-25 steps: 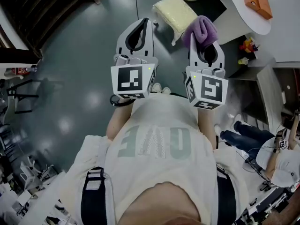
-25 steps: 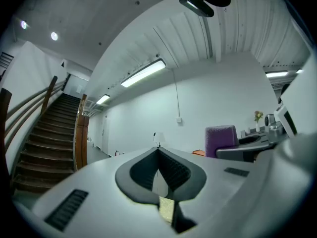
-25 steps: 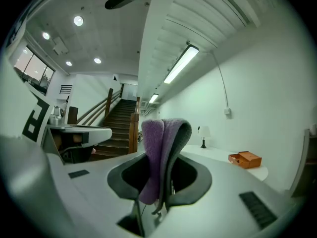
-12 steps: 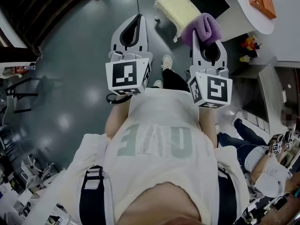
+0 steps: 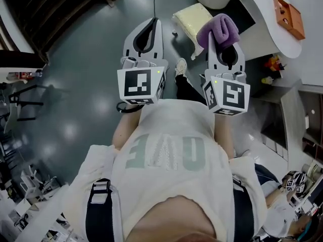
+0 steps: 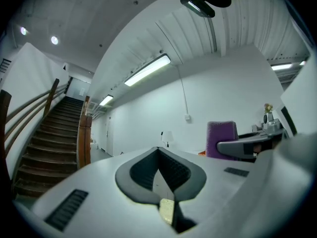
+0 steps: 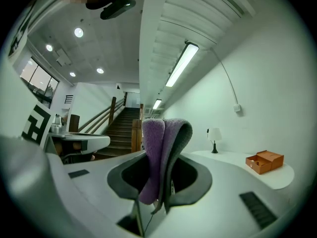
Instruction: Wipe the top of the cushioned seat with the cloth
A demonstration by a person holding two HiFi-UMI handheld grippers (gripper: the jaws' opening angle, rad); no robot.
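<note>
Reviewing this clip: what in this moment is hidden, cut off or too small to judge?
Cushioned seat: head view, one corner is covered by the cloth and right tool; neither gripper view shows it.
Orange box: its contents are too small in both head and right gripper views.
Second person: head view, cut off by the lower right edge.
</note>
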